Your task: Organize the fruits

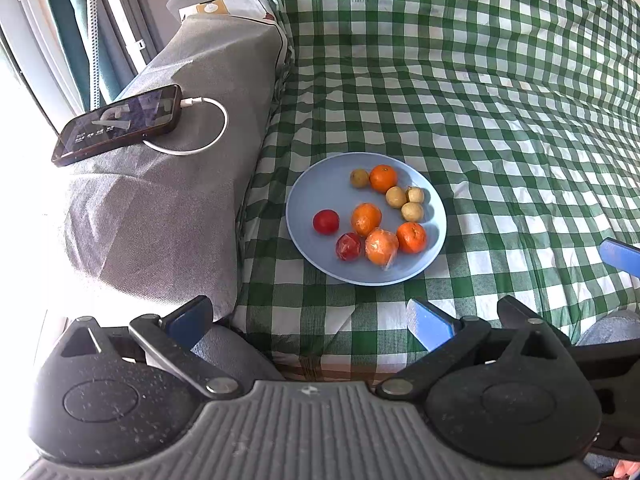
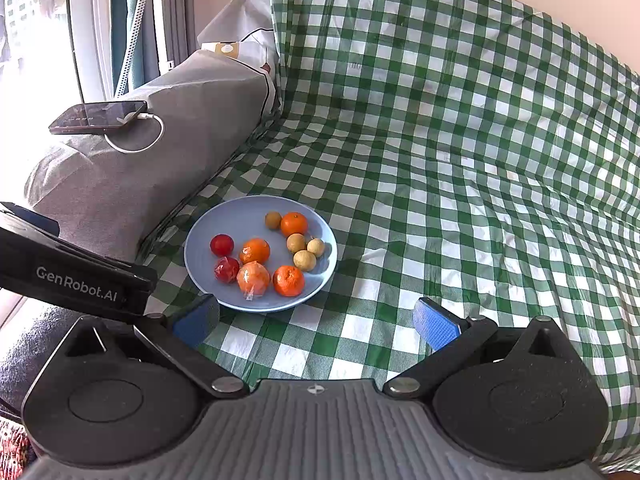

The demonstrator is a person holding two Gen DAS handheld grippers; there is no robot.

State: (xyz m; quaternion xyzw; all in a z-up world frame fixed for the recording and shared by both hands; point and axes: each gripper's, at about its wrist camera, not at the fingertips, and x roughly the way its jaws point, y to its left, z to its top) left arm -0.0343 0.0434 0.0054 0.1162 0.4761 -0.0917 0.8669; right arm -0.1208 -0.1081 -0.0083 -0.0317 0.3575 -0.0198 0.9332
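Note:
A light blue plate (image 1: 308, 200) (image 2: 208, 236) lies on a green checked cloth and holds several fruits: oranges (image 1: 383, 178) (image 2: 294, 224), one wrapped in plastic (image 1: 381, 246) (image 2: 253, 277), two red fruits (image 1: 326, 221) (image 2: 222, 245), and several small yellow-brown round fruits (image 1: 396, 197) (image 2: 296, 243). My left gripper (image 1: 310, 320) is open and empty, a short way in front of the plate. My right gripper (image 2: 316, 320) is open and empty, just in front of the plate's near rim.
A grey cushion (image 1: 168, 200) (image 2: 132, 168) lies left of the plate with a phone (image 1: 116, 124) (image 2: 98, 117) on a white charging cable on top. The left gripper's body (image 2: 76, 280) shows at the right wrist view's left edge. The checked cloth (image 1: 500, 120) stretches to the right.

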